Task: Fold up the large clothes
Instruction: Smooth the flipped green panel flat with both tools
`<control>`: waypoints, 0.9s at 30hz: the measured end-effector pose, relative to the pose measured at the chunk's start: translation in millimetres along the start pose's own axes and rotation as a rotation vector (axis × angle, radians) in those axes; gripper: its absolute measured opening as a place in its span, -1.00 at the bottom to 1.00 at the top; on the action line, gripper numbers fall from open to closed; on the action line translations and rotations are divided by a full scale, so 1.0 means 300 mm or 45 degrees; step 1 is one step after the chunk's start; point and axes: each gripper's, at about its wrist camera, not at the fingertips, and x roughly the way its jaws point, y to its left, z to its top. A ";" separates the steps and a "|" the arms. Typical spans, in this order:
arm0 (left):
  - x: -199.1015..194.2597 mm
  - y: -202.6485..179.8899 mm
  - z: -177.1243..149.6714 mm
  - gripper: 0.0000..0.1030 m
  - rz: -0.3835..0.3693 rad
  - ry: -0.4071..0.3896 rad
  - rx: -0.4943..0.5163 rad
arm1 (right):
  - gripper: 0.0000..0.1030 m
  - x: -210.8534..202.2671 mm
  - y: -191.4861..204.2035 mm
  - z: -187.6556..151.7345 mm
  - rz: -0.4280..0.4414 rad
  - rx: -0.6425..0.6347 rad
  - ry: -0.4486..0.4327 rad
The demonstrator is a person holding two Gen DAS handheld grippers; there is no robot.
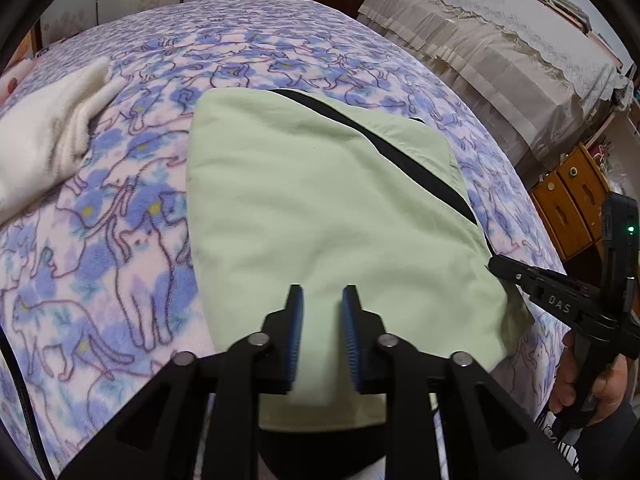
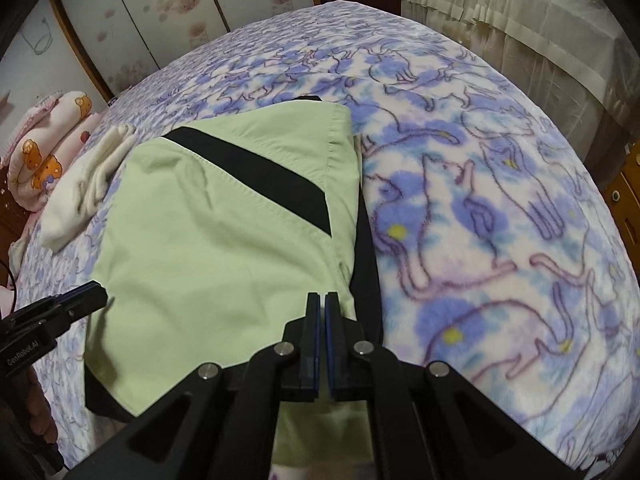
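Note:
A light green garment [image 1: 320, 208] with a black diagonal stripe lies folded on the bed; it also shows in the right wrist view [image 2: 224, 240]. My left gripper [image 1: 322, 300] is open and empty, hovering over the garment's near part. My right gripper [image 2: 321, 300] is shut, its tips over the garment's near right edge; whether cloth is pinched I cannot tell. In the left wrist view the right gripper [image 1: 496, 264] touches the garment's right edge. In the right wrist view the left gripper [image 2: 90, 296] sits at the garment's left edge.
The bed has a fleece blanket [image 1: 120, 264] with blue cats. A folded white cloth [image 1: 48, 140] lies at the far left, also in the right wrist view [image 2: 88, 184]. A cloth-covered piece of furniture [image 1: 500, 60] and wooden drawers [image 1: 572, 200] stand right of the bed. Pink pillows [image 2: 44, 152] lie far left.

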 end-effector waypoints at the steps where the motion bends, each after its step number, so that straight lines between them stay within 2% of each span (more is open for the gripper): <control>1: -0.010 -0.004 -0.005 -0.33 0.011 0.003 0.000 | -0.95 -0.014 0.001 -0.007 0.000 0.001 -0.001; 2: -0.022 -0.005 -0.011 -0.05 0.028 0.003 -0.004 | -0.95 -0.031 0.000 -0.018 0.000 0.000 -0.001; 4: -0.052 -0.006 -0.024 0.22 0.057 -0.014 -0.013 | -0.95 -0.059 0.002 -0.035 0.000 0.001 -0.004; 7: -0.101 -0.014 -0.048 0.26 0.062 -0.025 -0.010 | -0.90 -0.105 0.011 -0.066 0.005 -0.007 -0.009; 9: -0.129 -0.020 -0.066 0.33 0.070 -0.022 -0.009 | -0.66 -0.137 0.017 -0.088 -0.003 -0.023 -0.015; 11: -0.165 -0.026 -0.090 0.39 0.079 -0.026 -0.007 | -0.22 -0.170 0.024 -0.114 0.011 -0.039 -0.016; 15: -0.219 -0.029 -0.129 0.40 0.095 -0.029 -0.016 | -0.17 -0.217 0.039 -0.155 0.032 -0.058 0.007; 17: -0.240 -0.021 -0.147 0.52 0.106 -0.024 -0.051 | -0.02 -0.235 0.043 -0.171 0.041 -0.054 0.021; 19: -0.255 -0.010 -0.160 0.55 0.076 -0.011 -0.086 | 0.06 -0.258 0.043 -0.181 0.059 -0.048 0.018; 25: -0.262 0.015 -0.171 0.60 0.071 0.034 -0.140 | 0.06 -0.306 0.045 -0.173 0.073 -0.075 0.002; 27: -0.255 0.018 -0.167 0.91 0.057 0.044 -0.139 | 0.06 -0.318 0.049 -0.161 0.049 -0.106 -0.010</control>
